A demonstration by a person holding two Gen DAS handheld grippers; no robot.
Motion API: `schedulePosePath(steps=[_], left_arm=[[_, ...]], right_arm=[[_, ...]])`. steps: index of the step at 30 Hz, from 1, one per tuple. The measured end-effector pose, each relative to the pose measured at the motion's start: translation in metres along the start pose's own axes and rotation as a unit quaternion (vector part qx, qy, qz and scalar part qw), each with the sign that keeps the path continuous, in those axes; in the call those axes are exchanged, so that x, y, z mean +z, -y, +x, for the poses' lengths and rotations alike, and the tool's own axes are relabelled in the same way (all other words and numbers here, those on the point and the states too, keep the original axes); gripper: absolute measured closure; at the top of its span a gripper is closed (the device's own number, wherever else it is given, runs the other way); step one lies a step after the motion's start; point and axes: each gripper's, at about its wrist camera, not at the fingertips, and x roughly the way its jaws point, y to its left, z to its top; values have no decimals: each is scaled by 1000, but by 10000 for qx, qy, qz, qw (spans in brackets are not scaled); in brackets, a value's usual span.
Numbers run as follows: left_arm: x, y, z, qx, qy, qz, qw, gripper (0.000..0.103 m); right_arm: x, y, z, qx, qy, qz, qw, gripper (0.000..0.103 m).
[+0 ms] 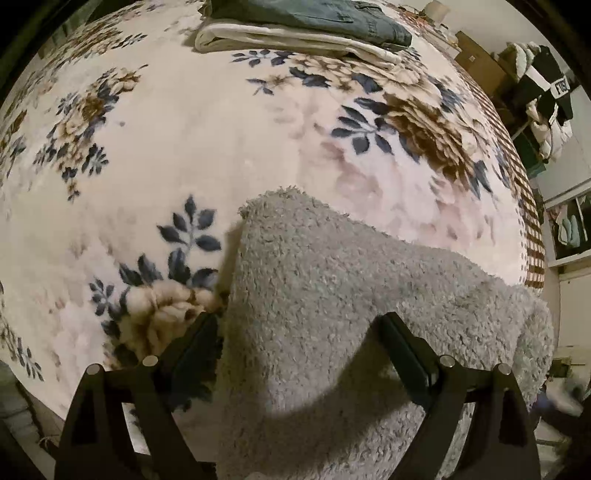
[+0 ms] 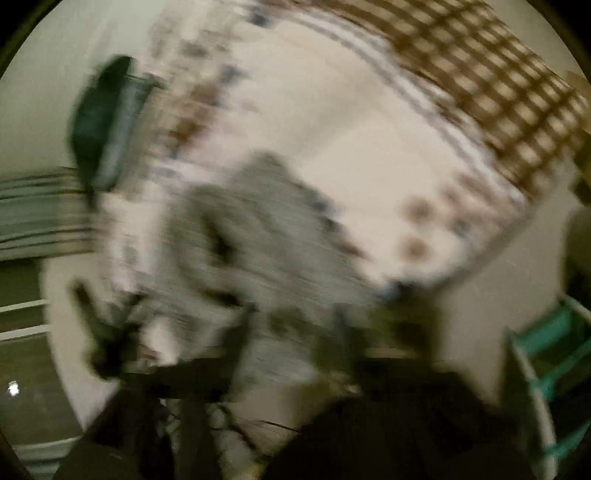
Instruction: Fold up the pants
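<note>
Grey fluffy pants point(image 1: 332, 277) lie on a floral blanket point(image 1: 184, 129) spread over a bed. My left gripper point(image 1: 297, 325) points down over them and is open. Its fingers point(image 1: 207, 328) stand wide apart, with the grey pile filling the gap and the left finger at the fabric's left edge. The right wrist view is heavily blurred. There the pants point(image 2: 258, 229) show as a rumpled grey heap near the bed's corner. My right gripper point(image 2: 293, 325) is just in front of the heap, its dark fingers point(image 2: 242, 325) apart with grey fabric showing between them.
At the far side of the bed a folded white garment point(image 1: 295, 40) carries folded denim point(image 1: 314, 14). The blanket has a brown checked border point(image 2: 480, 74). Clothes hang at the right wall point(image 1: 546, 92). A teal rack point(image 2: 546, 350) stands on the floor at the right.
</note>
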Motion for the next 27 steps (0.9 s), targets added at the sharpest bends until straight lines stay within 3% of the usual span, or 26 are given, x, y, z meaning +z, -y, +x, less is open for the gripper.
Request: schedulePosePath(steps=[2, 5, 7, 11, 14, 16, 18, 20, 26, 27], left_arm=[[-1, 2, -2, -2, 2, 24, 10000, 13], [-2, 5, -6, 10, 10, 124, 9999, 13], [-3, 5, -9, -5, 0, 160, 9999, 13], [-4, -2, -15, -47, 33, 122, 9999, 13], [-7, -8, -13, -91, -39, -12, 10000, 13], [-9, -14, -13, -111, -44, -97, 9999, 13], [-10, -19, -12, -122, -54, -174, 9998, 13], [-12, -24, -9, -126, -82, -257, 9996, 13], [-16, -28, -4, -131, -146, -295, 9994, 13], [-16, -27, -4, -116, -139, -265, 9995, 13]], right_arm=[[15, -29, 10, 551, 49, -181, 9983, 33], [38, -59, 46, 360, -261, -377, 9983, 34], [50, -66, 68, 108, -364, -316, 9988, 91], [74, -63, 47, -661, 377, -291, 9967, 88], [85, -38, 46, -655, 138, -40, 9977, 86], [85, -38, 48, -266, -81, -119, 9995, 76], [72, -40, 35, -97, -142, -266, 9995, 41], [53, -34, 19, -34, -14, -380, 9993, 32], [9, -4, 50, -161, -802, -298, 9962, 32], [4, -3, 55, 37, -700, -307, 9971, 55]])
